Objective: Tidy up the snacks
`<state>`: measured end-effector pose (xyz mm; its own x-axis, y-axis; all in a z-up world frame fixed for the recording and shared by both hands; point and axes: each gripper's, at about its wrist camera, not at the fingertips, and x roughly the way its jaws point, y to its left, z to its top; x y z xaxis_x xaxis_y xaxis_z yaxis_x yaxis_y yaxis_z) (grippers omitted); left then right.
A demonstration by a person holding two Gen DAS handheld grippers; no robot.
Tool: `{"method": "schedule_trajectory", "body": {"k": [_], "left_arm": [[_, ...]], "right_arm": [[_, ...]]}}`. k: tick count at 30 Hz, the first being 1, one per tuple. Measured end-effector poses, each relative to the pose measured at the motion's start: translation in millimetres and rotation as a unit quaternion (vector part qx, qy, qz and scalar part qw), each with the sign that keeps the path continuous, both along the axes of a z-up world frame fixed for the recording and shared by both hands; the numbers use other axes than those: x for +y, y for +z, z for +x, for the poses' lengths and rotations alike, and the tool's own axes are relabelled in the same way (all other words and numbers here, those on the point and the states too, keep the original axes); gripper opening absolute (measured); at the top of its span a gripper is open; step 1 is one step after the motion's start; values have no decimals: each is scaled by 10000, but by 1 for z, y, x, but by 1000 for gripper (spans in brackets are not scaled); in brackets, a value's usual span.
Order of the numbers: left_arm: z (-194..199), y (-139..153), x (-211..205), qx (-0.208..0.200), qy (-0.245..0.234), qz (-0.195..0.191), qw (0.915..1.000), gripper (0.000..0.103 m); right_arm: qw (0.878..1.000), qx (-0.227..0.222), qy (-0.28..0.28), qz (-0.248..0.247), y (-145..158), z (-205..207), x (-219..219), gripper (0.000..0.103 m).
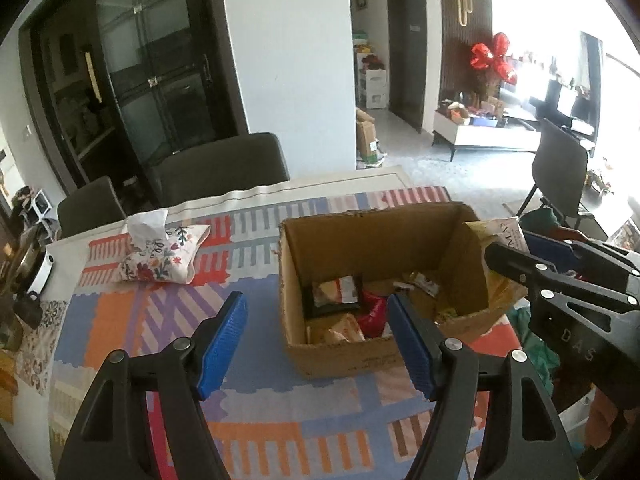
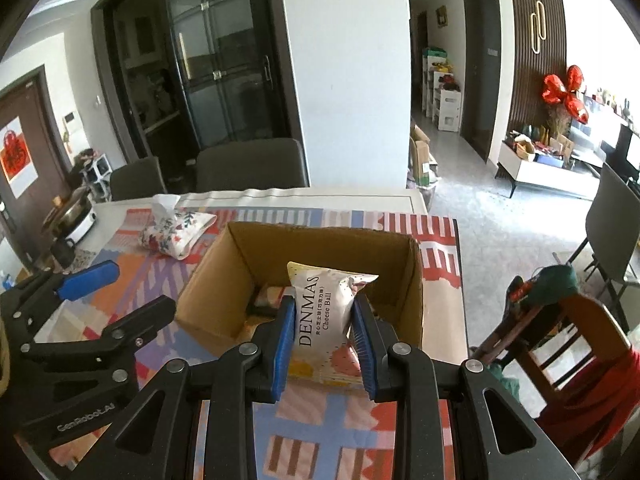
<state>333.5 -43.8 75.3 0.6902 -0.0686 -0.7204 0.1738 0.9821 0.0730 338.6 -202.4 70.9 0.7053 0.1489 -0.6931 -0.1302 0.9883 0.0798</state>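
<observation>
Right gripper (image 2: pixel 323 322) clamped on cheese ball pack (image 2: pixel 326 312), long axis fwd; box (image 2: pixel 414 280) just ahead/below. Left gripper (image 1: pixel 316 332) open, empty.

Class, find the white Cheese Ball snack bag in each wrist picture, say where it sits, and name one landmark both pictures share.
Left wrist view: the Cheese Ball bag shows at the right edge, clamped in the right claw, above the cardboard box's right wall.
Right wrist view: the bag is at centre, pinched between the blue pads, in front of the box.
Shared landmark: the cardboard box.
</observation>
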Motion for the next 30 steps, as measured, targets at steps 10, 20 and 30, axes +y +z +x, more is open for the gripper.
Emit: {"method": "schedule_trajectory", "body": {"k": [10,20,30], "left_arm": [[5,-4,9,80,161,-40,9998,72],[-30,3,12,-294,204,-35,9994,79],[-97,6,13,-860,261,-55,9959,94]], "right_arm": [[9997,153,33,-190,-7,24,7,35],[9996,-60,-46,-258,-2,-12,7,58],[9983,-507,-131,-258,1,-89,3,74]]}}
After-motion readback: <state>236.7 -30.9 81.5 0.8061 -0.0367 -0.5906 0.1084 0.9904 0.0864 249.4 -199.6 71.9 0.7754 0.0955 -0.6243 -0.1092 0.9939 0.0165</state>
